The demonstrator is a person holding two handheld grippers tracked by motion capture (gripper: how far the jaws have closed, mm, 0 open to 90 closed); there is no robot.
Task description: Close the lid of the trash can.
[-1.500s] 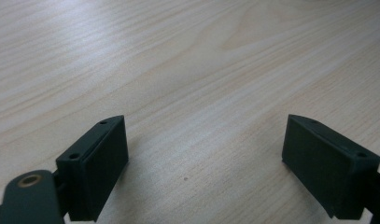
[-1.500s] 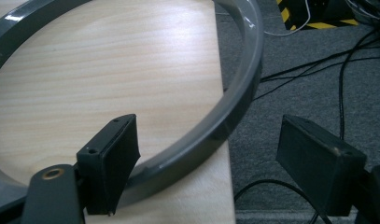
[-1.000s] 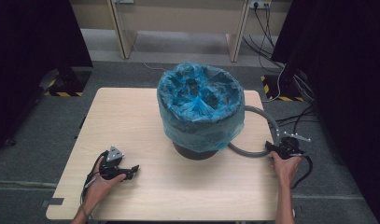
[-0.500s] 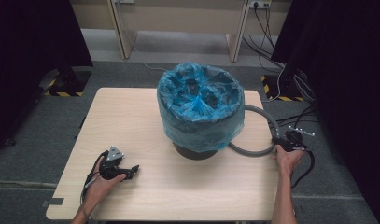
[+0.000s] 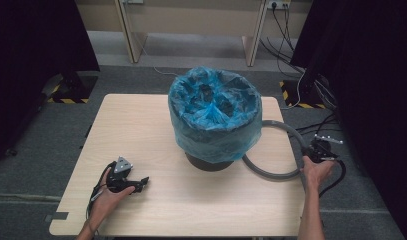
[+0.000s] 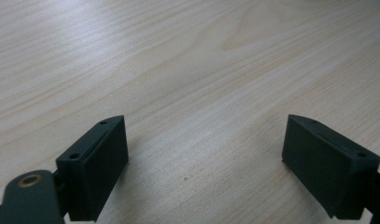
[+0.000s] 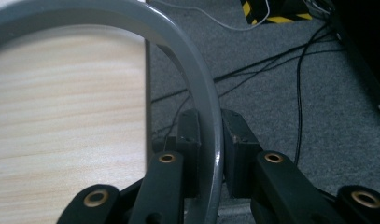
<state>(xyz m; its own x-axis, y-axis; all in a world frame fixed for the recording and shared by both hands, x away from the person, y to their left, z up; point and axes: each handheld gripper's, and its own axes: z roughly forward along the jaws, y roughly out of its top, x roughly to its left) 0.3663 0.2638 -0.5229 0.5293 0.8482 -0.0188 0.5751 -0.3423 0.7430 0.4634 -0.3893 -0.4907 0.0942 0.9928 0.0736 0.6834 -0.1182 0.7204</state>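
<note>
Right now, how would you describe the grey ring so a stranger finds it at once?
Start at the bin lined with a blue bag on the wooden table. To its right, a thin grey ring overhangs the table edge, pinched by the right tool. It is the table's sole hoop.

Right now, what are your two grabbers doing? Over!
Right gripper just closed, clamped on the grey ring. Left gripper open, resting on the table. Nothing blocking.

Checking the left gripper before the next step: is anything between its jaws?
No, the left gripper stands open over bare table, nothing between its jaws.
</note>
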